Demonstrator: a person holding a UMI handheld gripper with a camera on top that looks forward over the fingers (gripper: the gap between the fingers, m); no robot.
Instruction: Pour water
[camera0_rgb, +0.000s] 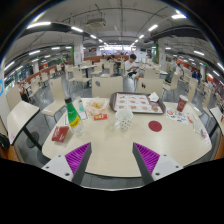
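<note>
We had the gripper (113, 160) wide open, its two purple-padded fingers (76, 158) spread and holding nothing above the near edge of the pale round table (110, 145). Straight ahead, beyond the gap between the fingers and well apart from them, stood the clear ribbed plastic cup (123, 119), upright, its long axis vertical. Off to the left, a green bottle (72, 112) leaned by a red box (61, 133); right of the cup lay a dark red round coaster (155, 126). We judged a straight forward reach would be needed.
</note>
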